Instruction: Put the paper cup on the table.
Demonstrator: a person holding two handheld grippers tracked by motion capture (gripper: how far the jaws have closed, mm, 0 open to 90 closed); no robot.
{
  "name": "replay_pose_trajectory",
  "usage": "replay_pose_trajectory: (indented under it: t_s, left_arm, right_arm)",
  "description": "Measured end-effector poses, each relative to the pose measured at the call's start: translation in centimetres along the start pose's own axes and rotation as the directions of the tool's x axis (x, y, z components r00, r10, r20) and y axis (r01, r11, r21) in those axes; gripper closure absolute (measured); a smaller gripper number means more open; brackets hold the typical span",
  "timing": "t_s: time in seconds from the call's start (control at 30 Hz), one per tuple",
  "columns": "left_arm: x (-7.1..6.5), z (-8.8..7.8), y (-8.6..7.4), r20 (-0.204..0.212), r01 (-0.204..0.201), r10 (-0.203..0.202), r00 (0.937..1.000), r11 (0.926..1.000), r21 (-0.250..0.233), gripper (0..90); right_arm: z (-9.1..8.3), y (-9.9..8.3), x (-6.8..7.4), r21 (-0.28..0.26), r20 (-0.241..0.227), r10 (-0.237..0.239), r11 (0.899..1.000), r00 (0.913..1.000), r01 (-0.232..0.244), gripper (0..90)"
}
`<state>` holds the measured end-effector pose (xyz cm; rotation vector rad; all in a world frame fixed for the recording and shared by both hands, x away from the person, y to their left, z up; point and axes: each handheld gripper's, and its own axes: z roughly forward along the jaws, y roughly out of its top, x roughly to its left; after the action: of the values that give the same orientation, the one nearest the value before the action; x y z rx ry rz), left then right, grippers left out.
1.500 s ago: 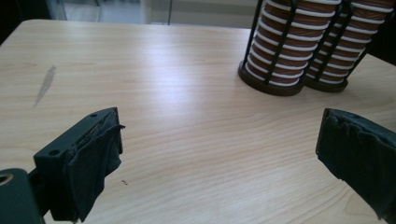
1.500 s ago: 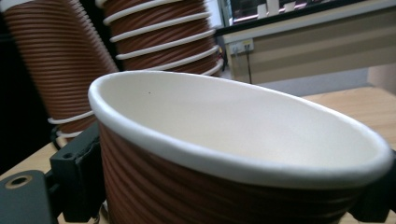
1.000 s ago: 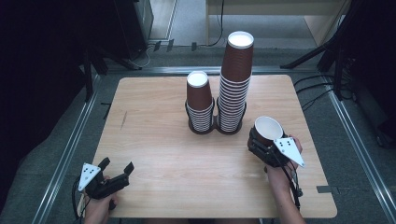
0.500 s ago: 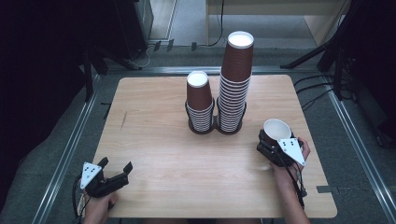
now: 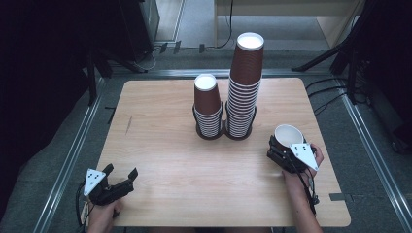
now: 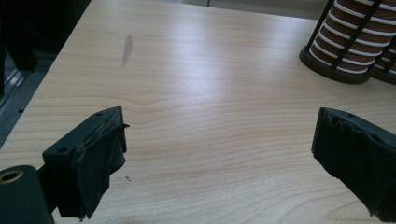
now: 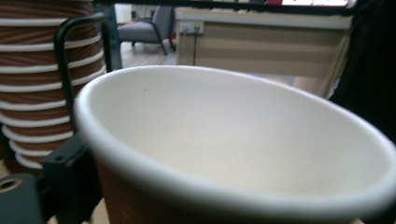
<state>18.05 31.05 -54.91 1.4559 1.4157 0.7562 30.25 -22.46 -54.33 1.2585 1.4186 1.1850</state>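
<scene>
Right tongs: closed on a single brown paper cup, mouth up, at the right side of the worktop; in the right gripper view the cup's white rim sits right in front of the camera with one black jaw against its wall, and the other jaw is hidden behind the cup.
Left tongs: jaws wide apart with nothing between them, having just been closing a little; low over the near left corner of the worktop, bare wood showing between the pads in the left gripper view.
Held cup: well to the right of both stacks, near the worktop's right edge; whether its base rests on the wood or hangs just above it I cannot tell.
Tall stack: inverted cups in a black wire holder, right of centre at the back of the worktop.
Short stack: inverted cups in its own holder, touching the tall one's holder on its left.
Done, as I judge it: one cup stands apart from the stacks, upright in the right tongs.
Left, as I judge it: releasing that cup on the worktop, and drawing further cups from the stacks if more are wanted; the left tongs have no share in the work yet.
</scene>
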Motion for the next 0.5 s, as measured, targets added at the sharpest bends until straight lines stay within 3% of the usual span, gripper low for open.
replay_pose_trajectory:
  t_s: [0.1, 0.27, 0.5]
  left_arm:
    - [-0.02, 0.01, -0.01, -0.001, -0.001, 0.001, 1.0, 1.0, 0.0, 3.5]
    - [-0.18, 0.09, -0.04, 0.0, -0.023, 0.023, 0.9997, 0.9997, 0.007, 2.3]
    - [-0.09, 0.1, -0.02, 0.005, -0.016, 0.016, 0.9999, 0.9998, 0.006, 2.0]
  right_arm:
    - [0.11, 0.0, 0.03, 0.05, -0.018, -0.003, 0.999, 0.9998, 0.004, 0.0]
    - [-0.14, 0.18, 0.13, 0.04, -0.04, 0.024, 0.999, 0.9989, -0.023, 0.0]
    - [-0.41, 0.25, 0.39, 0.06, -0.046, 0.027, 0.998, 0.9986, -0.024, 0.0]
